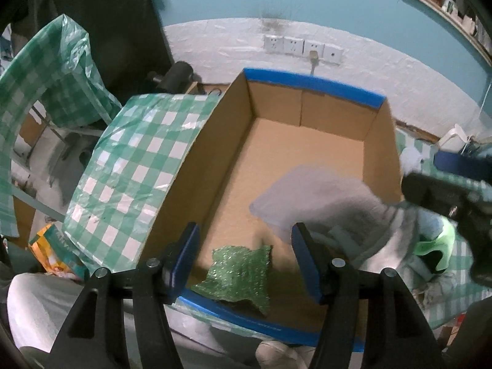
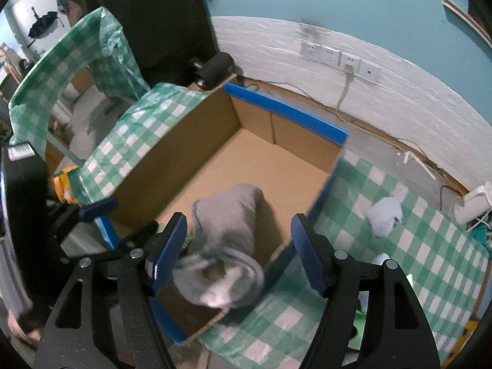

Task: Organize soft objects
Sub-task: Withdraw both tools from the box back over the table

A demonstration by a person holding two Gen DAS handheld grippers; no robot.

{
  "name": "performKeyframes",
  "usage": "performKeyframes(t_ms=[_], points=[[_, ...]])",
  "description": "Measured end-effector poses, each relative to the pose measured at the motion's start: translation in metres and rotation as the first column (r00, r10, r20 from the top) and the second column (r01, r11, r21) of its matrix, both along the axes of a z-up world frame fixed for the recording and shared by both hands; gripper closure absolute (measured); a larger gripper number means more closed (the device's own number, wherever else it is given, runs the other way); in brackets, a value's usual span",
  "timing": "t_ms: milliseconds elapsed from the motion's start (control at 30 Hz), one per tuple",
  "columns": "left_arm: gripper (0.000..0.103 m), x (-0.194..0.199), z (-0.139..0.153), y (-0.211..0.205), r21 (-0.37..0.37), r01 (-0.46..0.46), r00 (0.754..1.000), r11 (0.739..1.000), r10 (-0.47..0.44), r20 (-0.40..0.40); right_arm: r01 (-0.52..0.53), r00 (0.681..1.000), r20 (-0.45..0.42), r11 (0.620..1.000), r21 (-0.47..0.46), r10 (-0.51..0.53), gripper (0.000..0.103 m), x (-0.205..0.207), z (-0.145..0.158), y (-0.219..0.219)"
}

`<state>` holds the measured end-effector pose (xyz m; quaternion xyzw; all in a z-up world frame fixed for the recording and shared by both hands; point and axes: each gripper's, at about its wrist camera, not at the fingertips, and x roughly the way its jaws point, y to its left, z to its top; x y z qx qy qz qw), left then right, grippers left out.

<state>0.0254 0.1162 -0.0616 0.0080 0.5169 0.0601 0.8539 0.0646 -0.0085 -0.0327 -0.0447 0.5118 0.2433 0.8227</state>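
An open cardboard box with blue-taped rims stands on a green checked tablecloth; it also shows in the right wrist view. A green glittery cloth lies in its near corner. A grey rolled garment hangs over the box's right wall, blurred; in the right wrist view the garment lies between my right fingers, untouched. My left gripper is open and empty above the near rim. My right gripper is open. A small pale blue soft item lies on the cloth right of the box.
White wall with several sockets behind the box. A black cylinder stands at the far left corner. A white appliance sits at the table's right end. A second checked table is at far left. An orange packet lies below the table edge.
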Motion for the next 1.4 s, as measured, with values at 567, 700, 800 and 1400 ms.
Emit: performKeyframes(t_ms=[567, 700, 800, 1400], points=[[0.036, 0.001, 0.024, -0.052, -0.011, 0.105, 0.992, 0.994, -0.104, 0.07, 0.128, 0.992, 0.004, 0.991, -0.03, -0.128, 0.029, -0.013, 0.005, -0.084], [0.036, -0.001, 0.028, -0.068, -0.017, 0.14, 0.987, 0.99, -0.138, 0.083, 0.164, 0.987, -0.001, 0.986, -0.033, -0.164, 0.029, -0.016, 0.001, -0.106], [0.036, -0.001, 0.03, -0.082, -0.022, 0.169, 0.982, 0.985, -0.166, 0.09, 0.189, 0.982, -0.01, 0.981, -0.039, -0.189, 0.028, -0.019, -0.003, -0.123], [0.034, -0.006, 0.017, -0.159, -0.015, 0.312, 0.949, 0.95, -0.311, 0.042, 0.31, 0.947, -0.074, 0.949, -0.055, -0.314, 0.028, -0.034, -0.032, -0.2]])
